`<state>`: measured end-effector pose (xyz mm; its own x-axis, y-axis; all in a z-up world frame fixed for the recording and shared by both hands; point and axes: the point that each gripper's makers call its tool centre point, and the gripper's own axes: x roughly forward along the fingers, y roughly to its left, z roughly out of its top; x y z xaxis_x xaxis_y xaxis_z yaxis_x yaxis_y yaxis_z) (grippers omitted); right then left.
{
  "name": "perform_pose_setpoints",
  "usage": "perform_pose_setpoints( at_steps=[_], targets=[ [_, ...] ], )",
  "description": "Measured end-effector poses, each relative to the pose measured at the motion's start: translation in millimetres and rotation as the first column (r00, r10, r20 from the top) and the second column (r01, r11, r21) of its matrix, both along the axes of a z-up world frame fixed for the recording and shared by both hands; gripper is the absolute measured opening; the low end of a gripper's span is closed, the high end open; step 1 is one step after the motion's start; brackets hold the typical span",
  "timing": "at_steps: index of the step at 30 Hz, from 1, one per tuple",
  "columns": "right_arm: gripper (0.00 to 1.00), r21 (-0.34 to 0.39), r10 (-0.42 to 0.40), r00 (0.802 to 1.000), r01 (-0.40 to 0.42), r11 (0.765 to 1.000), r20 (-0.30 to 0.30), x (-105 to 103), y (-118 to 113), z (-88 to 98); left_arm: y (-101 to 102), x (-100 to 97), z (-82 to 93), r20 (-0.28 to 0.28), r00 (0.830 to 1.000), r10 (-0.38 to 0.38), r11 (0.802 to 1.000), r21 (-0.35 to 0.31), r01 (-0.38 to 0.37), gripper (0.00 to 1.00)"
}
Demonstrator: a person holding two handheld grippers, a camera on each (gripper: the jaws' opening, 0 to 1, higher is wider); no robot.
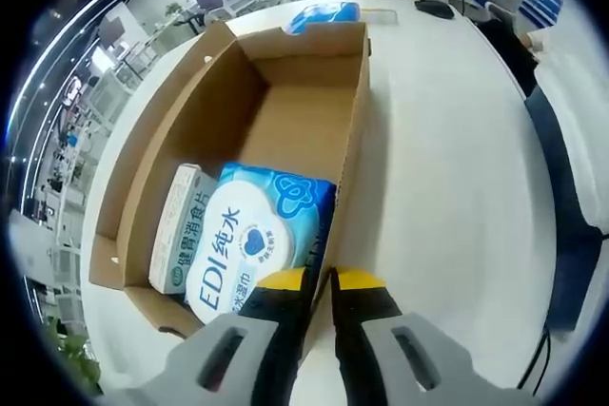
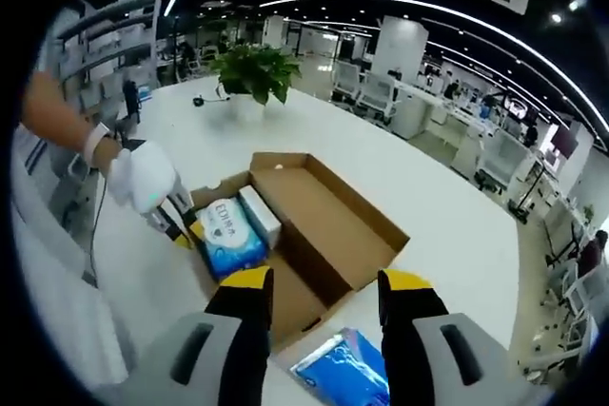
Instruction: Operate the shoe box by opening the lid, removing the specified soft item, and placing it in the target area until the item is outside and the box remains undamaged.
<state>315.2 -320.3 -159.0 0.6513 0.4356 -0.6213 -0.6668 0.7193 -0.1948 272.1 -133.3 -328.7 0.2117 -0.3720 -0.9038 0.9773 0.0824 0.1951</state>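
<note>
Cardboard box open, wipes still inside

Brown shoe box (image 1: 285, 102) lying open on white counter (image 1: 447, 168); blue wipes pack (image 1: 252, 235) inside beside white carton (image 1: 179, 225); left hand-held gripper (image 1: 319, 284) clamped on box wall by the pack; right hand-held gripper (image 2: 319, 294) spread open, hovering above box; second blue pack (image 2: 347, 368) on counter below it; gloved hand (image 2: 143, 176) on left gripper; potted plant (image 2: 255, 71) far back.

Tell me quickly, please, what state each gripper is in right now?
Left gripper: shut on the box wall, one jaw inside, one outside.
Right gripper: open, holding nothing, above the box.
</note>
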Motion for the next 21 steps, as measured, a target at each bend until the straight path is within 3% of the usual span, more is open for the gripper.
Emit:
perform_pose_setpoints(
  at_steps=[11,19,21],
  targets=[
    [0.43,-0.028,0.085,0.995,-0.086,0.996,-0.052,-8,27,-26.7,0,1.4,-0.2,0.003,1.000,-0.011,1.000,0.008,0.011,0.09],
    [0.40,-0.011,0.128,0.990,-0.129,0.992,-0.063,-2,73,-41.7,-1,1.1,0.9,-0.002,1.000,-0.012,1.000,-0.017,0.012,0.09],
    [0.40,-0.041,0.158,0.985,-0.161,0.986,-0.068,2,88,-45.1,-1,1.9,0.0,-0.004,1.000,-0.007,1.000,-0.024,0.007,0.09]
  ],
)
